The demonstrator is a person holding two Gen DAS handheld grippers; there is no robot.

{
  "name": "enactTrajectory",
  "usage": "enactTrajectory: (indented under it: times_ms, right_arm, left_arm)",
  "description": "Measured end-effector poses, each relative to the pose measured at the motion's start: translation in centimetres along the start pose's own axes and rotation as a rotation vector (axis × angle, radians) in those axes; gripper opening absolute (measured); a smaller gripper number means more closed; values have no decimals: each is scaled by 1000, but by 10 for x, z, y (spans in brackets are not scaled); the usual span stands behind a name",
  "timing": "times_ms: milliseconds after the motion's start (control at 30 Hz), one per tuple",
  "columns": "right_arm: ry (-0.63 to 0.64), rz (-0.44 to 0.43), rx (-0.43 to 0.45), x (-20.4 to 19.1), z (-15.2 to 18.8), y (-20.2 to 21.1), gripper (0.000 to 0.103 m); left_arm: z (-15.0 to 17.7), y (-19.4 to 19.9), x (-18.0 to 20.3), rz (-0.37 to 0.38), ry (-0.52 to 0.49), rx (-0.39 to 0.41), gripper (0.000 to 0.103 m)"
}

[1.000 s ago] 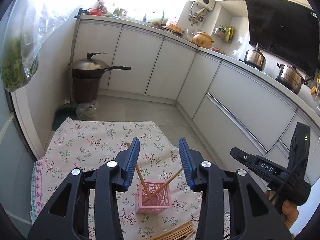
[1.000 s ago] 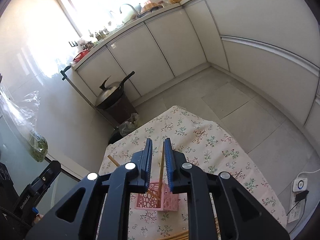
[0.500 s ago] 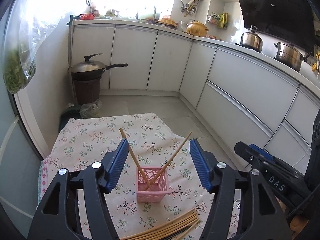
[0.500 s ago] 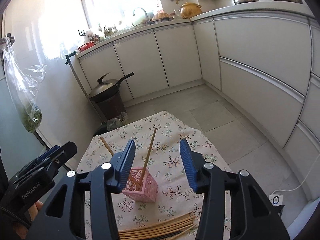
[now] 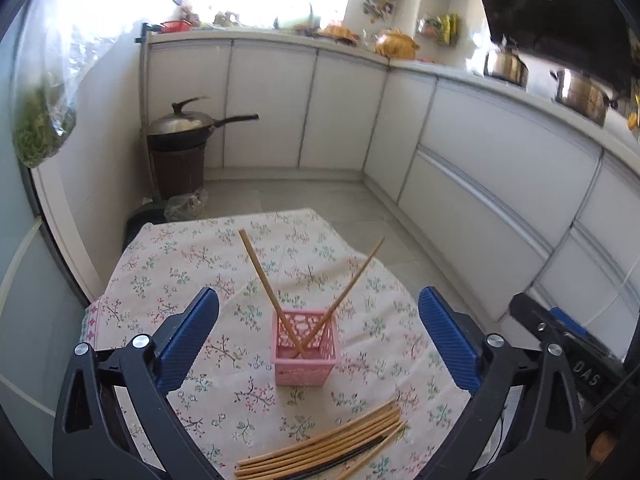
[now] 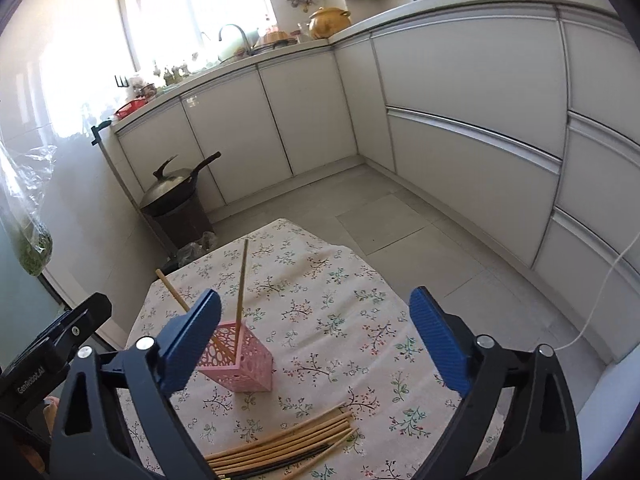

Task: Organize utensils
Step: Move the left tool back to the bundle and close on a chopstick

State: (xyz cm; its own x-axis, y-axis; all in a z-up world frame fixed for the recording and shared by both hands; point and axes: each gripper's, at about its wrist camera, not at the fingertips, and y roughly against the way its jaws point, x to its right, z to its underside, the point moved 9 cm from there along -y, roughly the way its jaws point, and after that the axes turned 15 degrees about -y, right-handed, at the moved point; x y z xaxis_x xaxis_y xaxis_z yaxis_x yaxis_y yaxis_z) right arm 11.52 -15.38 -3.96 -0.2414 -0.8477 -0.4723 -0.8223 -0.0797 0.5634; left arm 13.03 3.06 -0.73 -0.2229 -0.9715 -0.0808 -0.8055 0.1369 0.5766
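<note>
Sitting on a floral tablecloth (image 5: 168, 264): light, stiff, slippery chopsticks (image 5: 320, 450) (best pinched mid-length), pink basket (image 5: 306, 354) beyond; left gripper (image 5: 318, 344) and right gripper (image 6: 316, 340) opening wide, gripping nothing.

Two chopsticks (image 5: 262, 280) in basket (image 5: 306, 364), bundle (image 5: 324, 450) in front
</note>
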Motion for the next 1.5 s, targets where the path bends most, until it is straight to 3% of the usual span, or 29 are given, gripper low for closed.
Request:
enactTrajectory:
  times_ms: [100,200,300,467,633,733,833,900,967,1167,1500]
  right_arm:
    - [12,38,-45,17,17,0,96]
    - [-9,74,-114,43,45,1,96]
    - [-71,102,-222,72,77,-3,96]
    - [-231,163,-370,122,117,-8,96]
    - [-252,213,-377,146,122,-8,96]
    - [-265,211,-400,153,123,-11,96]
    - [-294,203,-459,159,131,-16,96]
    - [-323,201,-487,164,135,-19,96]
    - [-346,197,-511,167,139,-20,96]
    - [-338,185,-550,162,146,-25,96]
    - [-303,187,-594,148,160,-32,96]
  left_arm:
    - [18,-18,16,63,-78,-102,96]
    - [45,-40,44,179,-154,-233,96]
    - [73,-59,75,272,-238,-358,96]
    - [106,-90,119,332,-340,-501,96]
    - [134,-132,150,406,-337,-663,96]
    - [143,-157,152,391,-289,-738,96]
    - [150,-177,148,346,-296,-757,93]
    - [154,-186,147,325,-305,-773,83]
    - [160,-193,147,320,-316,-794,63]
    - [165,-205,147,251,-398,-791,38]
    - [172,-194,138,256,-468,-749,16]
